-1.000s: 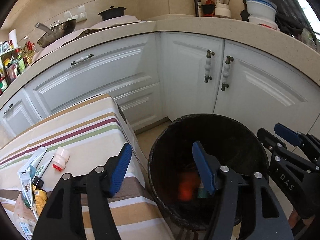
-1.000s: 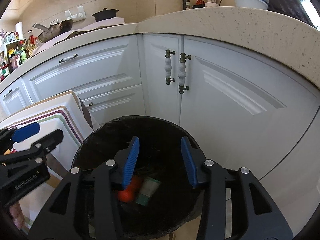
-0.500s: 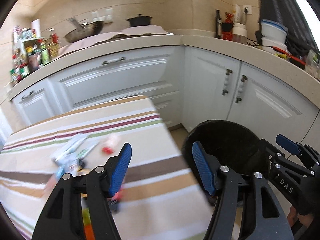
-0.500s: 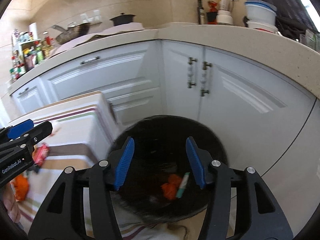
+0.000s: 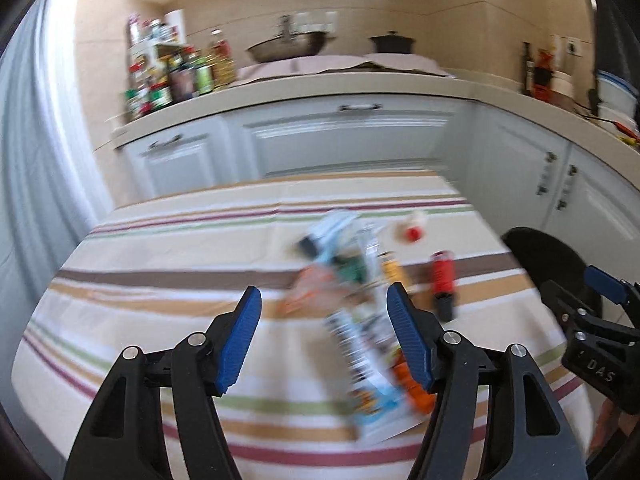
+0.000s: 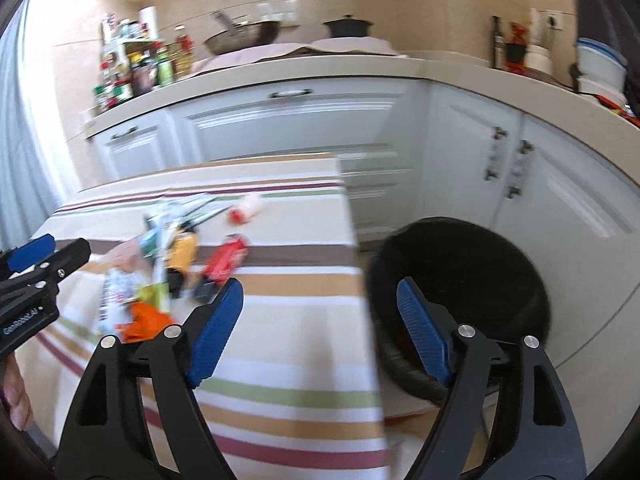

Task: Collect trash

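A pile of trash lies on the striped tablecloth: crumpled wrappers, a red tube, a small white bottle with a red cap and an orange scrap. My left gripper hovers open just in front of the pile with nothing between its pads. My right gripper hangs over the table's right edge, its jaws opening and empty. The pile is to its left and the black trash bin to its right on the floor. The picture is blurred by motion.
White cabinets and a counter wrap around behind the table and bin. On the counter stand spice bottles, a wok and a black pot. The bin stands close against the table's right side.
Both grippers have swung left, from above the bin to over the table. The right jaws have spread wider. The left jaws look unchanged.
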`<state>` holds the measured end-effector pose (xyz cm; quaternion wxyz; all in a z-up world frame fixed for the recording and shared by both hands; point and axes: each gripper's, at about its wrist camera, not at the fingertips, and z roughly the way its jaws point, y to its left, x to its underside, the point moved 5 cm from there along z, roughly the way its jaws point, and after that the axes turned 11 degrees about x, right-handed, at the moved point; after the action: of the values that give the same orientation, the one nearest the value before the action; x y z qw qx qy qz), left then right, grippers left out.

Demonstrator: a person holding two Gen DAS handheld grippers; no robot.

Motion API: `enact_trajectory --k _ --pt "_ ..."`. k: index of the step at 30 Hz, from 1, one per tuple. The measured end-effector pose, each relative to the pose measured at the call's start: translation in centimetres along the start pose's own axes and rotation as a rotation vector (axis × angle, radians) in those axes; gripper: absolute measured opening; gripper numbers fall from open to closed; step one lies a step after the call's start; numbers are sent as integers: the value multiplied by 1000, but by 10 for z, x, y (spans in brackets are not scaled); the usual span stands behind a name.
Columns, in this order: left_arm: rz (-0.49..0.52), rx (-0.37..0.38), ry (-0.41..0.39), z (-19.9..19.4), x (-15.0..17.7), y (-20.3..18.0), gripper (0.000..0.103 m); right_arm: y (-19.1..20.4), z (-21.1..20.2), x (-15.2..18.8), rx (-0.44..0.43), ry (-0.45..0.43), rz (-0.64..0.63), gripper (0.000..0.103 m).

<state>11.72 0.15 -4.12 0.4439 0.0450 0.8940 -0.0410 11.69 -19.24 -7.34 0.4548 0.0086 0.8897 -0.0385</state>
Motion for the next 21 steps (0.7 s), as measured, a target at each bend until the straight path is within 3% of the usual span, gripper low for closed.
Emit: enact_trajectory --k 10,21 --pt "-104 -116 18 -17 31 75 64 71 -6 12 -88 32 -98 77" --pt "-156 -127 44 -15 45 103 65 109 3 24 -145 102 -156 76"
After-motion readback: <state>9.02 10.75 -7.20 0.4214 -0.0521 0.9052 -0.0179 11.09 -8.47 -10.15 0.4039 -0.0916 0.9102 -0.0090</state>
